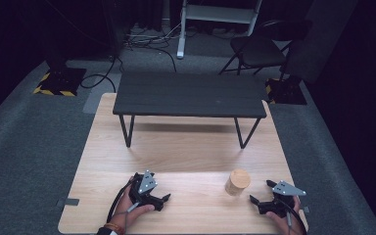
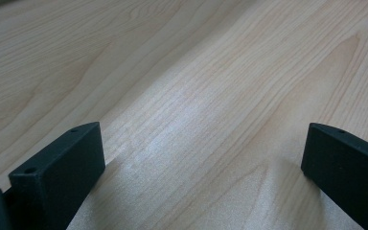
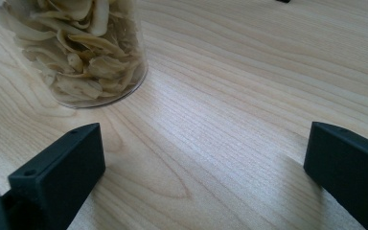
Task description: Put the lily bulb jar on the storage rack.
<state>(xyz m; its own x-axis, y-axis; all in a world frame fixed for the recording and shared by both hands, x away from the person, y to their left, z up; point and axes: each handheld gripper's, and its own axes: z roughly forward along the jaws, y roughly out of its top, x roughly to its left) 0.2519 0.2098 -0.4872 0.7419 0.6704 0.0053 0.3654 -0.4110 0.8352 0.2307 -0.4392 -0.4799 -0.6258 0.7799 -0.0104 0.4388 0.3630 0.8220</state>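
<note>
Both hands are down at the near edge of the light wooden table [image 1: 186,147], one gripper in each. The left gripper [image 1: 165,198] sits toward the near left corner, resting low over the wood, its grey three-cornered plate on top and its cable trailing back past the person's wrist. In the left gripper view its two black jaws stand wide apart with bare wood grain between them, gripping nothing.

Over at the near right corner is the right gripper [image 1: 260,193], also spread wide: the right gripper view shows a broad gap of table between its jaws, nothing held. Just beyond its left jaw in that view stands a clear jar [image 3: 79,52] packed with pale, curled dried slices; what they are exactly, I can't tell. From above, the jar [image 1: 237,182] stands upright with a wooden lid, near the right gripper, between the two hands but closer to the right one, touching neither.

Along the far edge of the table stands a small black bench-like shelf [image 1: 190,95] on thin metal legs.
</note>
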